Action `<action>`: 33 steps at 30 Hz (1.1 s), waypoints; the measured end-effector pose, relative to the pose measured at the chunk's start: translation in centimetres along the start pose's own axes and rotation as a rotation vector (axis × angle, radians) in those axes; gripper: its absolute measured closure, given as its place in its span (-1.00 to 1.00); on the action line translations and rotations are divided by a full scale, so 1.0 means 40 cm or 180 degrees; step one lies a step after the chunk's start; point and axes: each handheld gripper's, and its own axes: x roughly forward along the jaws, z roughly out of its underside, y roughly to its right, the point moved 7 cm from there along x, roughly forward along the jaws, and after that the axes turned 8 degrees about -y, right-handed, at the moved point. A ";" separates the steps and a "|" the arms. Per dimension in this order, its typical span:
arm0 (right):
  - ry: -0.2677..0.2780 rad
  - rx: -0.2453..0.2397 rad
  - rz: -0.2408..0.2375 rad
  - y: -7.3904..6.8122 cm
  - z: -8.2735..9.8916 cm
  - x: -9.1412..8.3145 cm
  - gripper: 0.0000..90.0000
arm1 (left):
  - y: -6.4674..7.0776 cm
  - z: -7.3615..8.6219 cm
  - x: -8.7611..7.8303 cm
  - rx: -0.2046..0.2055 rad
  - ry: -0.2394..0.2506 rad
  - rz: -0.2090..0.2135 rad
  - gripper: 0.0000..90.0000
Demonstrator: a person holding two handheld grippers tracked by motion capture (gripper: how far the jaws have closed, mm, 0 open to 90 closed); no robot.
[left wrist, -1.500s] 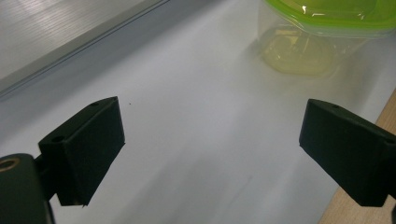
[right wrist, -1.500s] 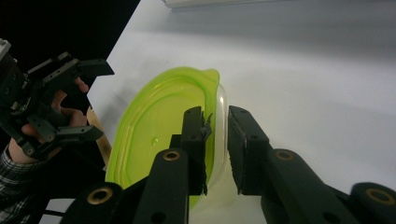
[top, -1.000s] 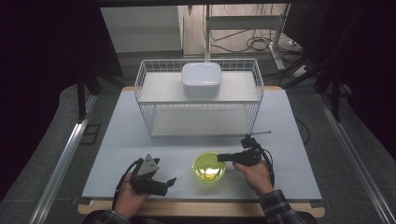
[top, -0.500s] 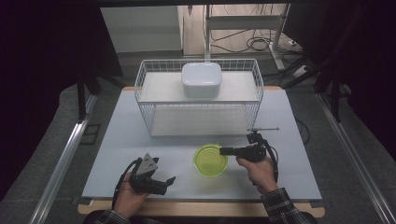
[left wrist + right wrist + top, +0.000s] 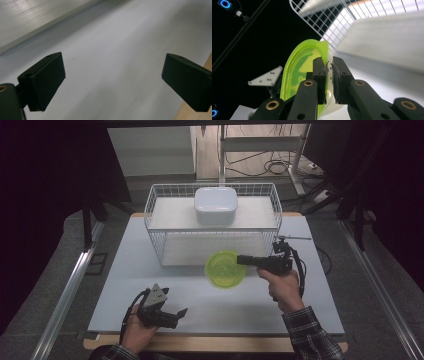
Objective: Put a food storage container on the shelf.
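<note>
A translucent yellow-green bowl hangs above the table, just in front of the wire rack's lower shelf. My right gripper is shut on its right rim and points left. In the right gripper view the bowl is seen tilted on edge, with its rim pinched between the two jaws of the right gripper. My left gripper rests on the table near the front left edge. In the left gripper view its jaws stand wide open over bare white tabletop, with nothing between them.
A white wire rack with two shelves stands at the back of the white table. A white lidded container sits on its upper shelf. The wooden table edge runs close beside the left gripper.
My right gripper has lifted the green bowl off the table and carried it up and back toward the rack. The left gripper has stayed where it was.
</note>
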 end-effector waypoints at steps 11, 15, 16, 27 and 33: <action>0.0152 -0.0151 -0.0012 -0.088 -0.134 -0.050 0.82 | -0.001 0.000 0.001 0.0003 0.0005 -0.0008 -0.92; 0.0226 -0.0215 -0.0027 -0.125 -0.185 -0.067 0.82 | 0.001 0.000 0.002 0.0006 -0.0003 -0.0002 -0.92; 0.0250 -0.0216 -0.0036 -0.135 -0.200 -0.071 0.82 | 0.002 0.000 0.003 0.0013 -0.0007 -0.0005 -0.92; 0.0473 -0.0125 0.0069 -0.180 -0.348 -0.077 0.82 | 0.005 0.001 0.004 0.0013 -0.0021 0.0022 -0.92; 0.0640 -0.0032 0.0290 -0.169 -0.419 -0.063 0.82 | 0.006 0.001 0.005 0.0024 -0.0026 0.0027 -0.91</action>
